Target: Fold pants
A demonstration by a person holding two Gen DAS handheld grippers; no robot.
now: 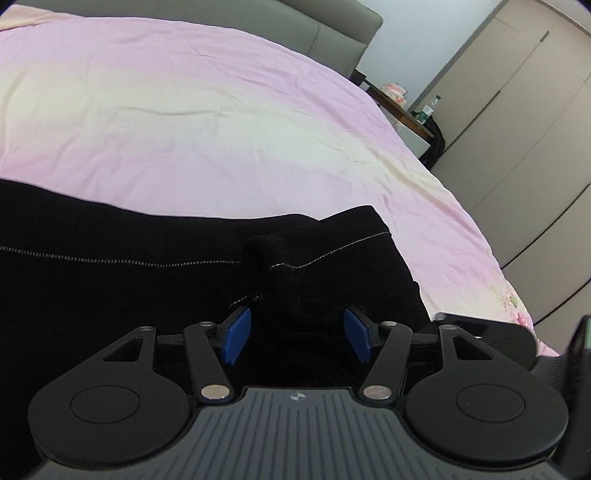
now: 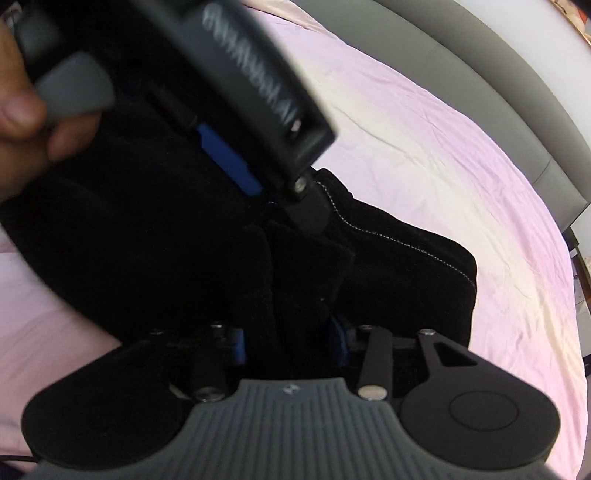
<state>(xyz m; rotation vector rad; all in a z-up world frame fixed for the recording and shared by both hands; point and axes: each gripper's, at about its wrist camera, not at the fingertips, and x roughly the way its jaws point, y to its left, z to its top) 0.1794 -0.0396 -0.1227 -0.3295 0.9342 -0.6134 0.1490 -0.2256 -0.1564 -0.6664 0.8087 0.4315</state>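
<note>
Black pants (image 1: 129,288) with pale stitching lie on a pink and cream bedsheet (image 1: 192,122). My left gripper (image 1: 297,338) is open, its blue pads (image 1: 236,334) spread around a bunched fold of the pants. In the right wrist view the pants (image 2: 388,258) are rumpled near the bed's middle. My right gripper (image 2: 288,343) has its blue pads (image 2: 340,341) around a thick fold of black cloth; they look open. The left gripper's body (image 2: 251,85), held by a hand (image 2: 22,110), crosses the top left of that view, right above the pants.
A grey headboard (image 1: 332,33) runs along the far side of the bed. A bedside table (image 1: 410,118) with a bottle and a packet stands beyond the bed's corner. Beige wardrobe doors (image 1: 517,129) are at the right.
</note>
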